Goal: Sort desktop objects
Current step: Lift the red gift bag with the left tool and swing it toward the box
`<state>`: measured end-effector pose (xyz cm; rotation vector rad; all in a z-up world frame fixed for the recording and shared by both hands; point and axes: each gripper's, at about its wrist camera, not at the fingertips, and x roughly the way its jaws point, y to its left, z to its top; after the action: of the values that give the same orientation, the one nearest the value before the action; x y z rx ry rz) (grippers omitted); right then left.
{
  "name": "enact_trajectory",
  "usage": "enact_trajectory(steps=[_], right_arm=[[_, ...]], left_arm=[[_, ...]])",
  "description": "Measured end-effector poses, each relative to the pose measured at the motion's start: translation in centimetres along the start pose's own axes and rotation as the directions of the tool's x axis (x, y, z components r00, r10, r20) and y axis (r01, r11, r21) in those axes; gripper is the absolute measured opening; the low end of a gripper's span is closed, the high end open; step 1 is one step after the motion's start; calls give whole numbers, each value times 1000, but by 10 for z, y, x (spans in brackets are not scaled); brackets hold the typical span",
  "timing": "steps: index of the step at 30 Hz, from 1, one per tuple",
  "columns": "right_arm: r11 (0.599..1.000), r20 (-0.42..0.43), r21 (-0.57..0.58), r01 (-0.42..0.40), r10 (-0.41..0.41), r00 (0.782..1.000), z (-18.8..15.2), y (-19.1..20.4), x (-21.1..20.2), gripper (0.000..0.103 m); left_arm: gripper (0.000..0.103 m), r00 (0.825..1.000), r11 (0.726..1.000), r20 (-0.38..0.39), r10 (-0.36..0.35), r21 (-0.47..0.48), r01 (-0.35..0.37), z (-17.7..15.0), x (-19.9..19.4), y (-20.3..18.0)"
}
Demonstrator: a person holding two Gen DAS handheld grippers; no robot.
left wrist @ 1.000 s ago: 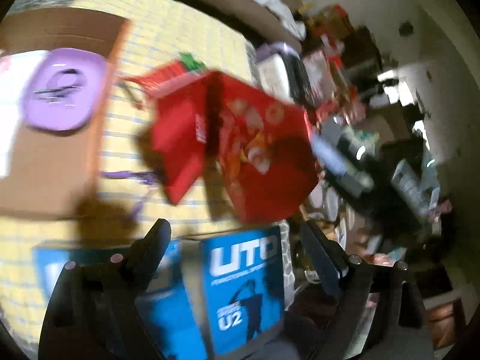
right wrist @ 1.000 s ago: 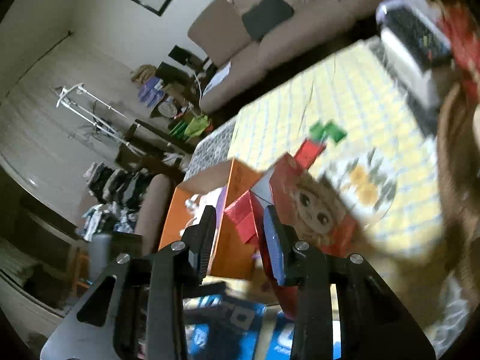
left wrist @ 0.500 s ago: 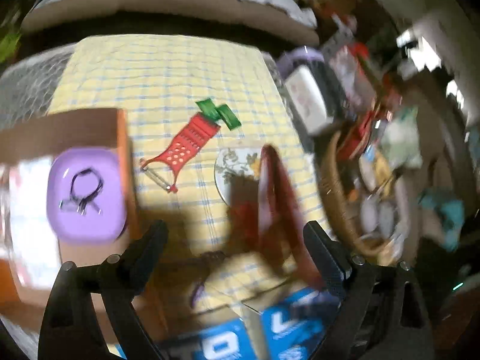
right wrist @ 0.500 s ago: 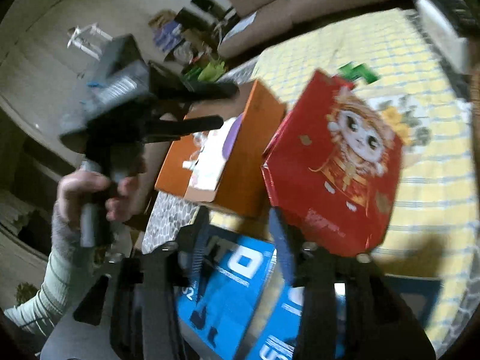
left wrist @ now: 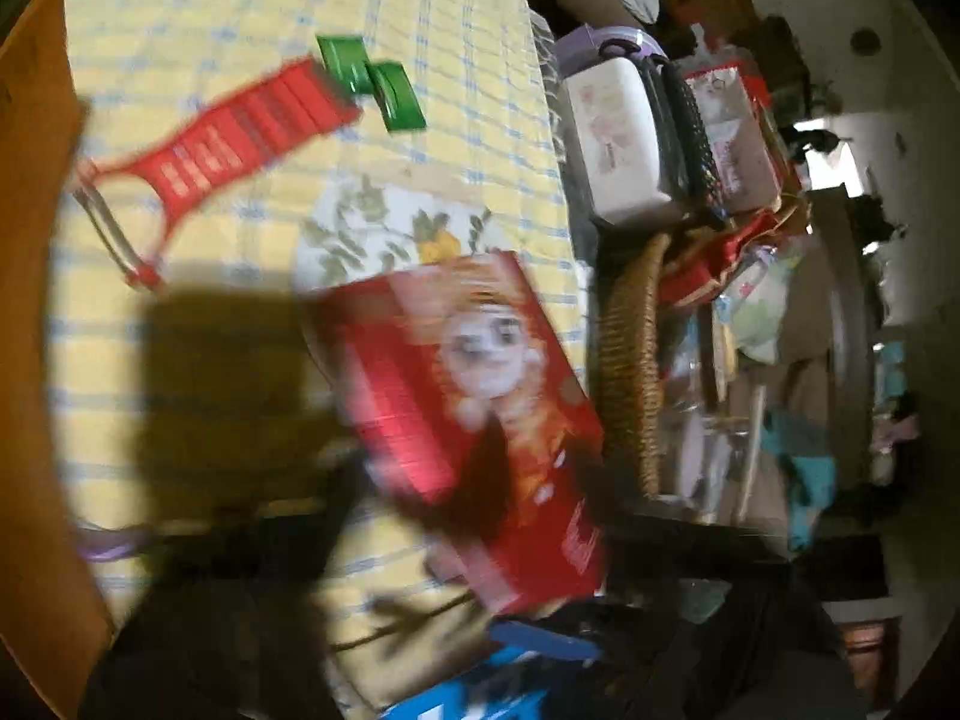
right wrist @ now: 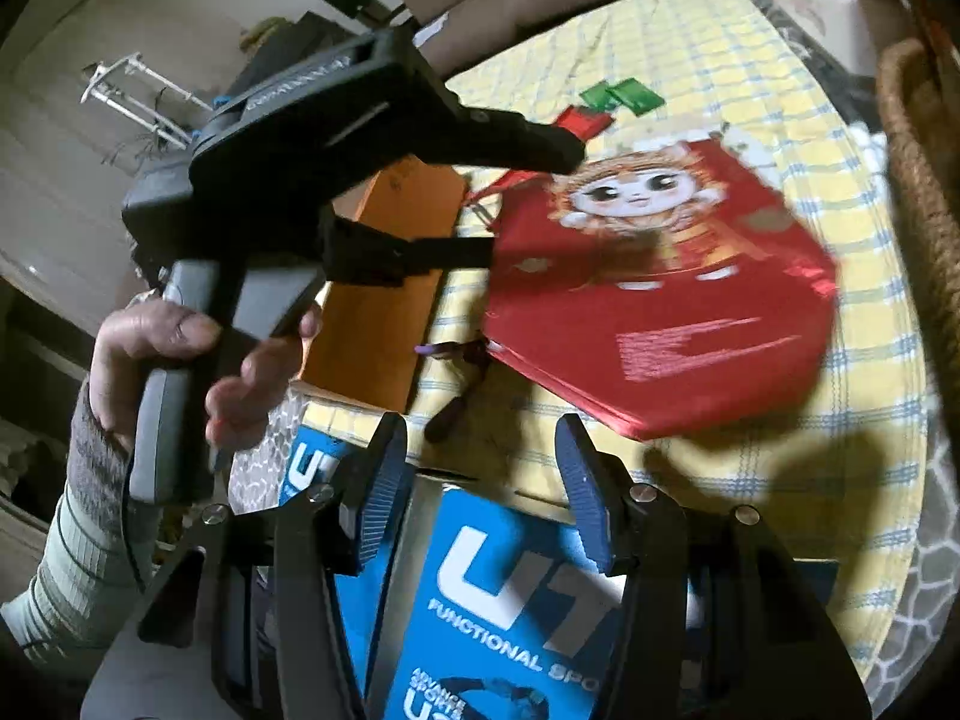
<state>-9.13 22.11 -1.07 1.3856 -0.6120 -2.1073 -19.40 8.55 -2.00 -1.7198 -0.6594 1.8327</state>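
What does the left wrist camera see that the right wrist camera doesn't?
Only the left wrist view: a teal cloth past the basket, and a bright opening in the far wall. Only the right wrist view: a hand in a striped sleeve, and a white rack by the wall. Both: the red box, the peeler, the orange box, the basket and the checked cloth.

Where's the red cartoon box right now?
The red cartoon box lies on the yellow checked cloth, right of the orange box, beyond the blue carton.
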Motion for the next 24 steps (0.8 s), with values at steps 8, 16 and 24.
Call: enact_trajectory(steps=[8,16,24], right_arm=[[999,39,-10,38,-37,999,-8,-1,-27,50],[968,129,86,238,-247,960,-17,-42,-89,54],[969,140,183,166,-193,971,-21,-57,-84,57]], left_arm=[[28,994,990,10,-110,-93,110,-8,19,3],[38,979,975,16,-202,-89,202,-15,47,-18],[6,973,972,58,-224,-64,227,-23,32,-28]])
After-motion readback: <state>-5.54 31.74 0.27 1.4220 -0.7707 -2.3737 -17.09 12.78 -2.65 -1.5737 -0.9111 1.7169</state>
